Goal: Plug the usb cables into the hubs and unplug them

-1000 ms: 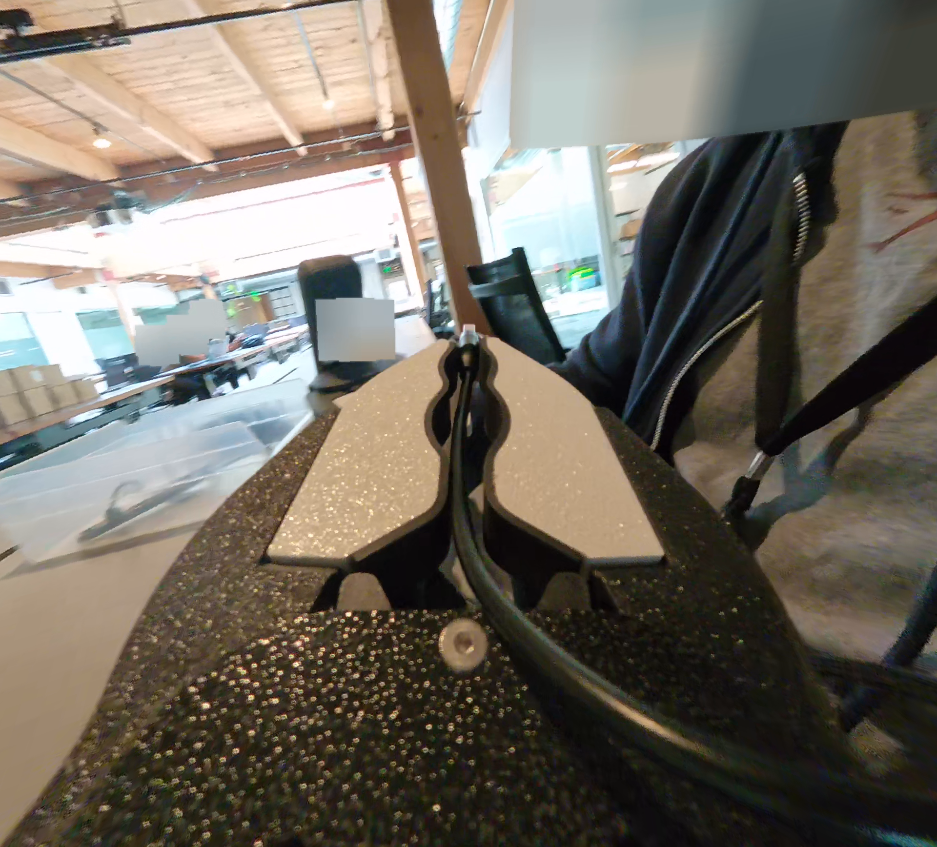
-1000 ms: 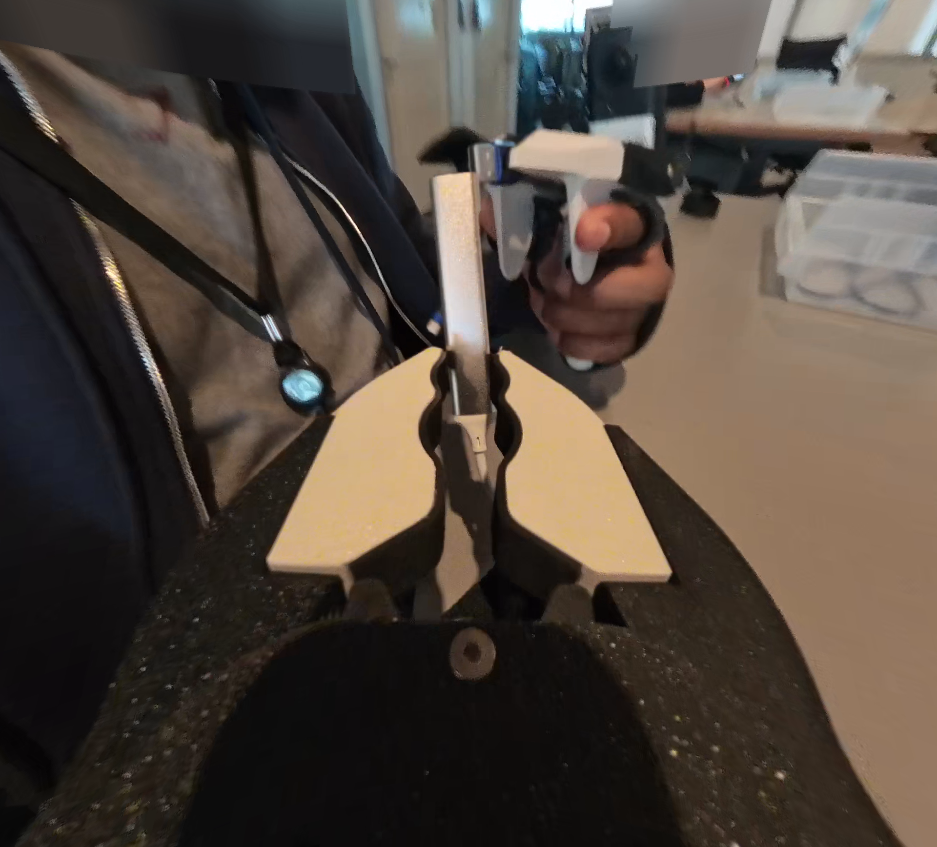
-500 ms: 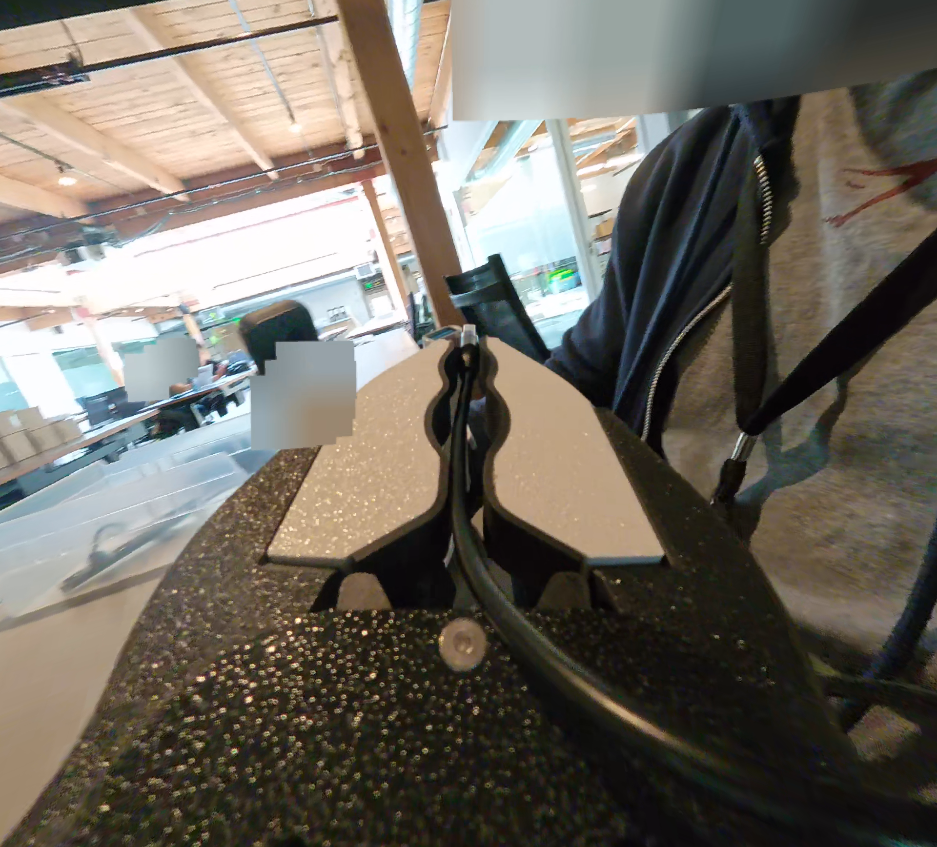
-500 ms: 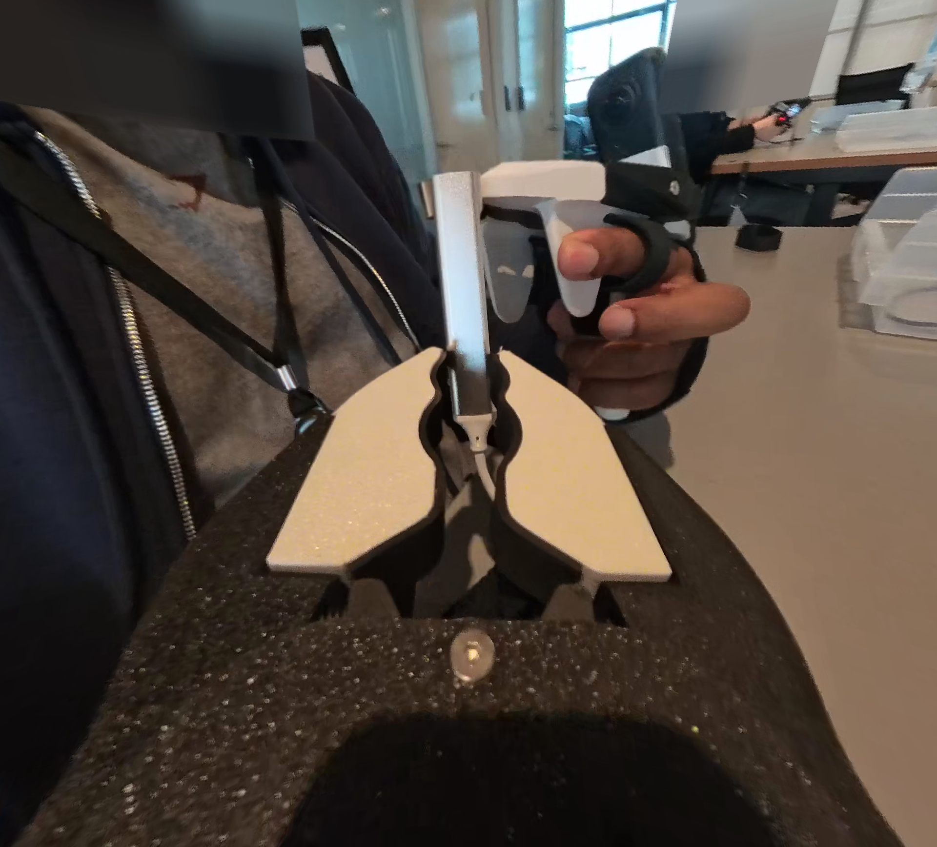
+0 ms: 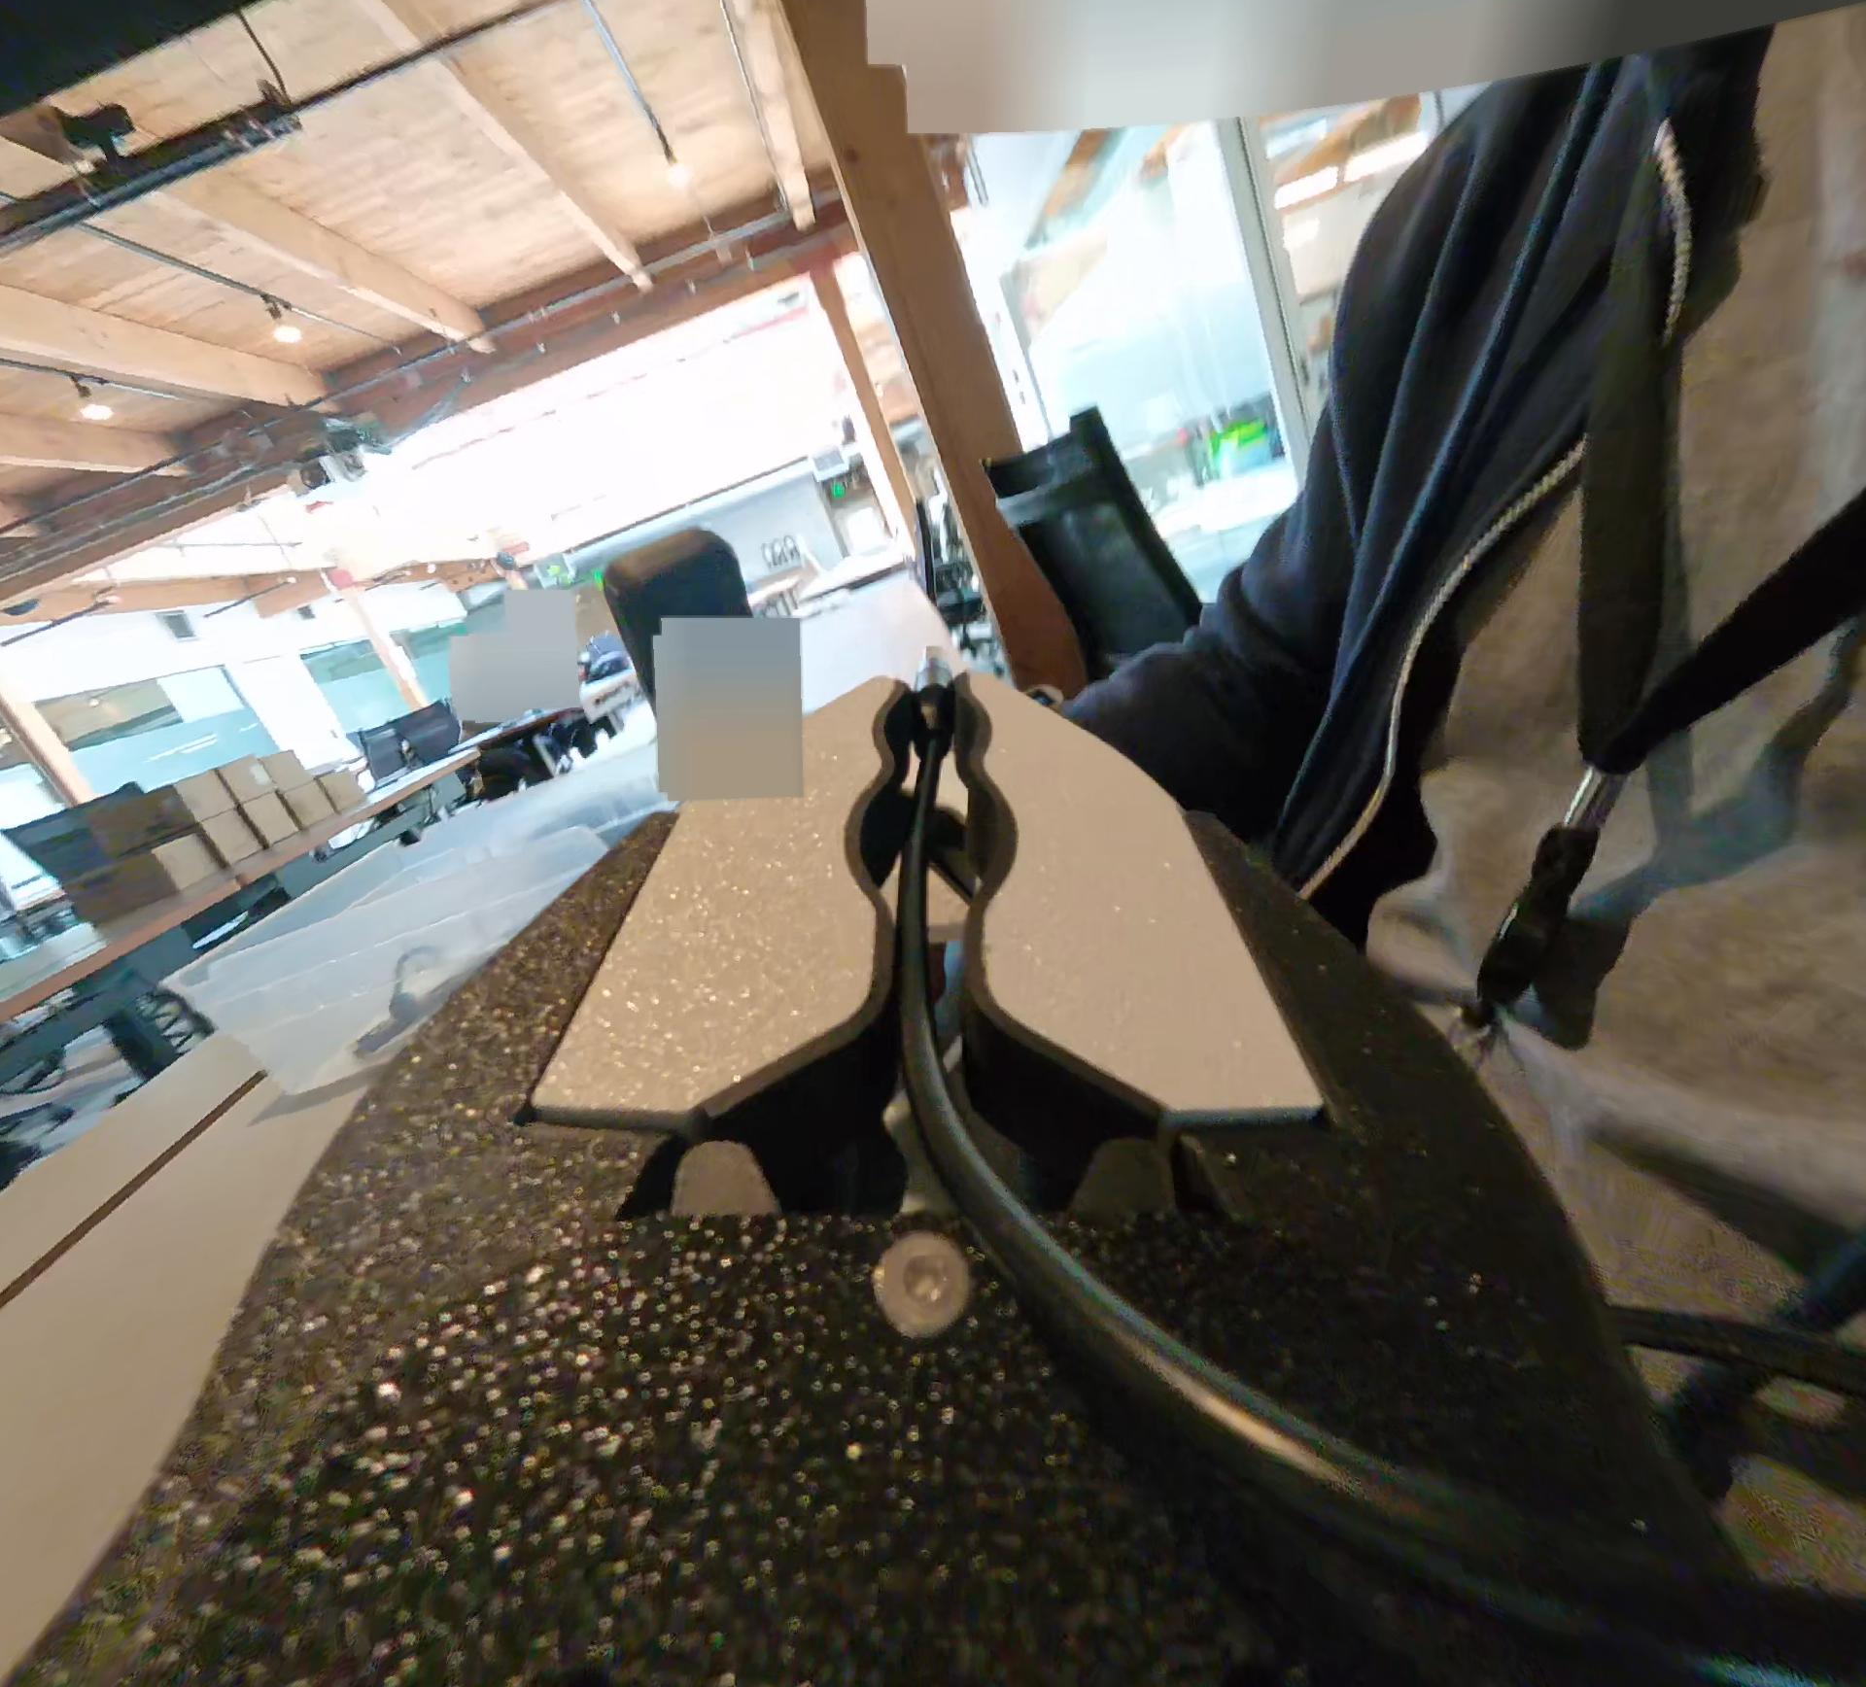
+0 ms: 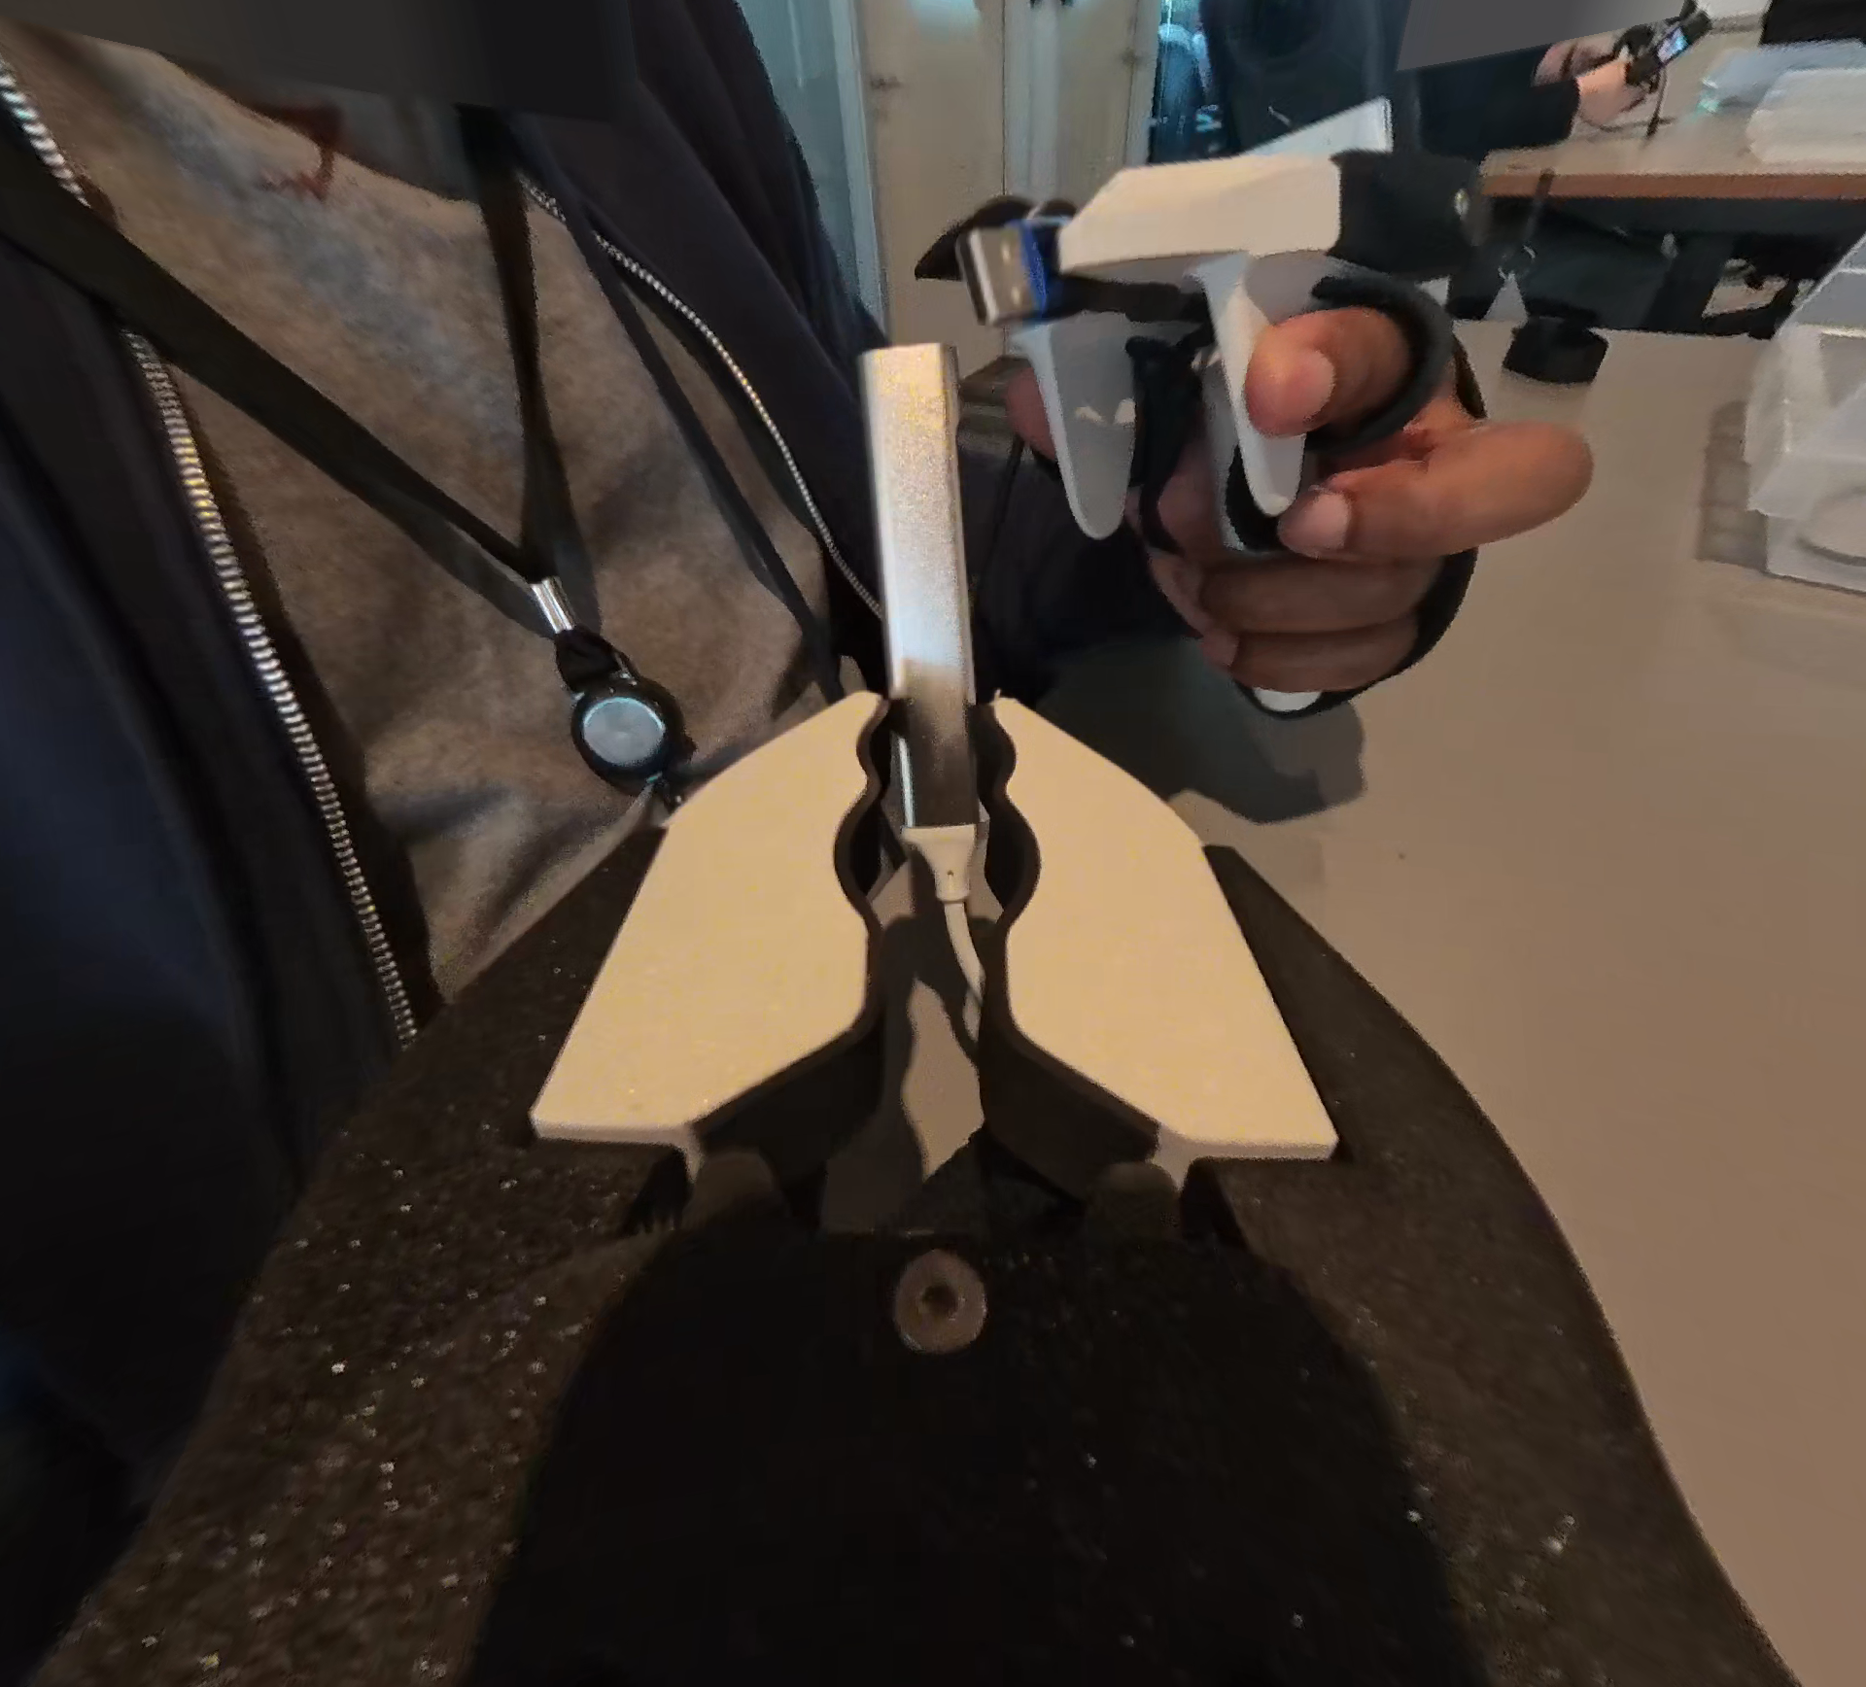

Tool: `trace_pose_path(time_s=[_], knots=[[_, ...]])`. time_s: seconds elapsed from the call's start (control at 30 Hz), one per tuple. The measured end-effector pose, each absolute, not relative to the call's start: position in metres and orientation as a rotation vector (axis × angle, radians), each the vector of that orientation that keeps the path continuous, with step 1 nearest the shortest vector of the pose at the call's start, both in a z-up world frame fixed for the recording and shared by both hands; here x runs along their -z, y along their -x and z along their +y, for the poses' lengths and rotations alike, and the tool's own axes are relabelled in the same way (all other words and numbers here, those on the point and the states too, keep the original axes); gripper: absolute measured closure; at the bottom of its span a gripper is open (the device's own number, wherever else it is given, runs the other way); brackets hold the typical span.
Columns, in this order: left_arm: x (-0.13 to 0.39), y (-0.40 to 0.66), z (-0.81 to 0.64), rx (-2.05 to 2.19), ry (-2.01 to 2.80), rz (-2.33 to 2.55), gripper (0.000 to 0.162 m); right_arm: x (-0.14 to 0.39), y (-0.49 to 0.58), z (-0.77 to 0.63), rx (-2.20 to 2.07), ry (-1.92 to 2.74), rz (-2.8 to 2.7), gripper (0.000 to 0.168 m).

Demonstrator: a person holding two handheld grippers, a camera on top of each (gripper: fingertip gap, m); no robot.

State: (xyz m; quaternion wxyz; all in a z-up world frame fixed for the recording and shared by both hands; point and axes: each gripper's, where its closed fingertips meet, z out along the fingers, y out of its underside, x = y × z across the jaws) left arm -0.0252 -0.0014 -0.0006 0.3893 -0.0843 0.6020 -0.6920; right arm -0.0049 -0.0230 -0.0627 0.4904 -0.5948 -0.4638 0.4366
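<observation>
Right gripper (image 6: 934, 715): clamped on a slim silver aluminium USB hub (image 6: 919, 548), upright between its fingertips; white lead trailing back
Left gripper (image 5: 934, 700): pinching a black USB cable (image 5: 914, 912); its silver-and-blue plug (image 6: 1005, 276) near the hub's top, apart

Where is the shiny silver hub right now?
In the right wrist view, the silver hub stands upright, clamped in the right gripper, just below the USB plug.

hub (image 6: 921, 528): slim silver bar, upright, white lead at base | usb cable (image 5: 914, 952): black; plug (image 6: 1000, 278) silver-blue, apart from hub
</observation>
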Motion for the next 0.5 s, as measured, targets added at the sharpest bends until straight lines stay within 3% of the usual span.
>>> trace_pose_path(time_s=[0.3, 0.5], knots=[[0.023, 0.024, -0.003, 1.596, 0.219, 1.654, 0.155, 0.103, 0.017, -0.05, -1.03, 1.634, -1.381, 0.153], [0.033, 0.024, -0.012, 1.55, 0.2, 1.707, 0.155, 0.154, 0.014, -0.046, -0.653, 1.886, -1.613, 0.152]])
